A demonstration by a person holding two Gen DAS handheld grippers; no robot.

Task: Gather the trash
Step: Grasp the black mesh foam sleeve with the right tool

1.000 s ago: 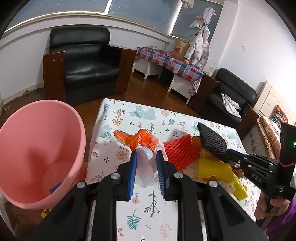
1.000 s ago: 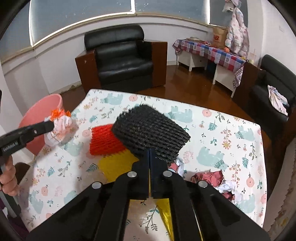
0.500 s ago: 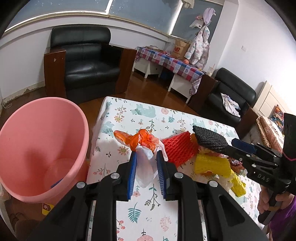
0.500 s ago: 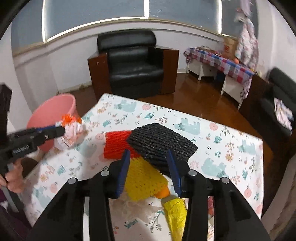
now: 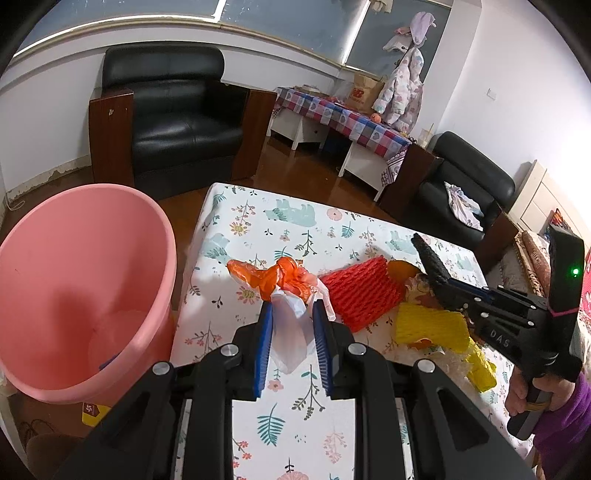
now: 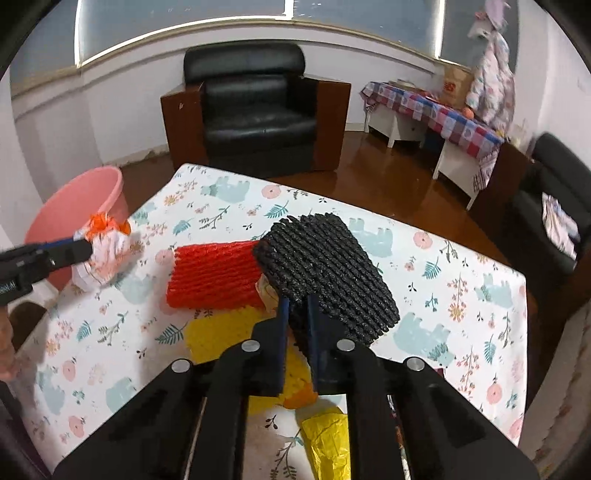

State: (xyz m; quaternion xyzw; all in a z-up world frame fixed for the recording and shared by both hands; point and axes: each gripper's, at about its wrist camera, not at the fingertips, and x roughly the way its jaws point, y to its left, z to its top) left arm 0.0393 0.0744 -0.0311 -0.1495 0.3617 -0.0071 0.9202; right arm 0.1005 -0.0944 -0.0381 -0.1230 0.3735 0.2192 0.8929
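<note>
Beyond the tongs we see a black leather armchair point(image 6: 255, 107) against the far wall. To their right stands a low bench with a checked cloth point(image 5: 343, 118), a child's padded coat point(image 5: 400, 92) hanging above it, and a second black armchair point(image 5: 465, 199).

- White walls point(image 5: 509, 74) all round, scuffed along the base near the floor.
- A wide window point(image 6: 177, 22) runs high across the far wall, its glass dim grey-blue.
- Dark polished wood floor point(image 6: 388, 181), with a sheen of reflected light.
- A black leather armchair point(image 5: 173, 118) with brown wooden sides stands against the far wall.
- A second black armchair point(image 5: 465, 184) sits by the right wall, with cloth lying on its seat.
- A white side table point(image 5: 332, 122) under a checked cloth point(image 5: 354, 118) stands in the corner.
- A pale padded coat point(image 5: 402, 88) hangs above it, beside a brown paper bag point(image 5: 364, 94).
</note>
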